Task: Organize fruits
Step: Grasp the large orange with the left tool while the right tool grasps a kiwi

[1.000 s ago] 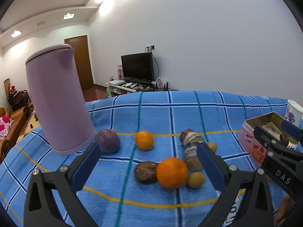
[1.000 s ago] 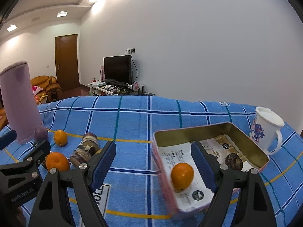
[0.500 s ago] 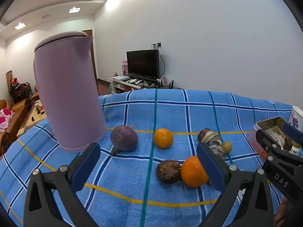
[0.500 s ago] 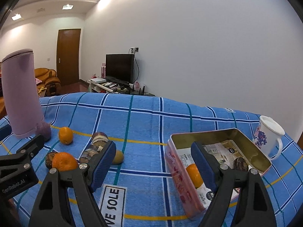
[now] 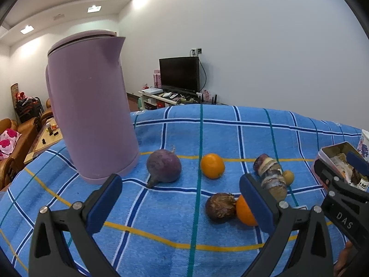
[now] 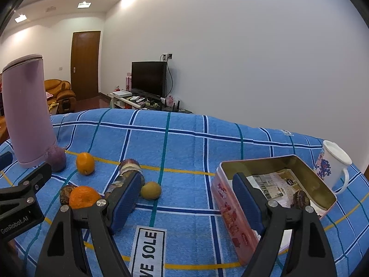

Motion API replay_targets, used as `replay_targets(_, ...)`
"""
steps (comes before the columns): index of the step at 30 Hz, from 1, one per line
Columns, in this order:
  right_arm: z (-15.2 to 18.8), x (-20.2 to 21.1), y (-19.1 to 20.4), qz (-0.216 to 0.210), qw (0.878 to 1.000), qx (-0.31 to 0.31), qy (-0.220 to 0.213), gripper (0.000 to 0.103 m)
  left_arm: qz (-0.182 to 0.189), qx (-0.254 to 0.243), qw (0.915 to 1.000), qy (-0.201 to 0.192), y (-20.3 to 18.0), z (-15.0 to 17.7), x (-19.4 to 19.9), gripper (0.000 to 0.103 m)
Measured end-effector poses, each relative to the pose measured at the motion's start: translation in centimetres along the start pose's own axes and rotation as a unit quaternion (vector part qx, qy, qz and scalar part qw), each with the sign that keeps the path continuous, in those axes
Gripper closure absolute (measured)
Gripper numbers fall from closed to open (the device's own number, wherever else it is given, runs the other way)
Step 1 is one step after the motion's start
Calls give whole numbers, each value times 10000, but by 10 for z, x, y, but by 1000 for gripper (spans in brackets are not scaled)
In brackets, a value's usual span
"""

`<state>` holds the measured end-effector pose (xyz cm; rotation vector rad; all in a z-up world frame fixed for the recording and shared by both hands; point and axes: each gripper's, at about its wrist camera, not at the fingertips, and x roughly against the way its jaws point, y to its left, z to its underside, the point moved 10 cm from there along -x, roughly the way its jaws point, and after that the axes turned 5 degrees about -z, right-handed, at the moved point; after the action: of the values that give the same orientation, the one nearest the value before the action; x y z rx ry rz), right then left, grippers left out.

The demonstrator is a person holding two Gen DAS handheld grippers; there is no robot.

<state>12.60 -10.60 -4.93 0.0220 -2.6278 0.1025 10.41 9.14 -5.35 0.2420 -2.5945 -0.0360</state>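
While both grippers hover over the blue cloth (image 5: 161, 207), nothing is held: left gripper (image 5: 180, 198) jaws wide, right gripper (image 6: 186, 198) jaws wide. Two oranges (image 5: 212, 165) (image 5: 245, 211), a purple fruit (image 5: 164, 165) and a yellow fruit (image 6: 150, 190) are seen loose beside the kettle (image 5: 92, 120). One dark fruit (image 6: 301, 199) is seen inside the tin (image 6: 228, 205), near the mug (image 6: 332, 164).

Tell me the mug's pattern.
White mug with a blue and pink floral print, clearest in the right wrist view.

A home living room (television (image 6: 149, 78), sofa (image 6: 60, 92), wooden door (image 6: 84, 64)).
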Motion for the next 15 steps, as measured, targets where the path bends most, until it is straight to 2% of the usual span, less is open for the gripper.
replay_targets(7, 3, -8, 11, -247, 9995, 8, 208, 21, -134, -87, 9998, 99, 11, 1, -7, 0)
replay_targets(10, 8, -12, 21, -644, 9972, -21, 372, 21, -236, -119, 9995, 159, 21, 0, -12, 0)
replay_targets(14, 24, -22, 40, -1183, 9890, -9, 886, 21, -408, -145, 9986, 312, 40, 1, -20, 0)
replay_targets(15, 28, -23, 46, -1305, 9865, 10, 987, 24, -432, -103, 9984, 360, 45, 2, -21, 0)
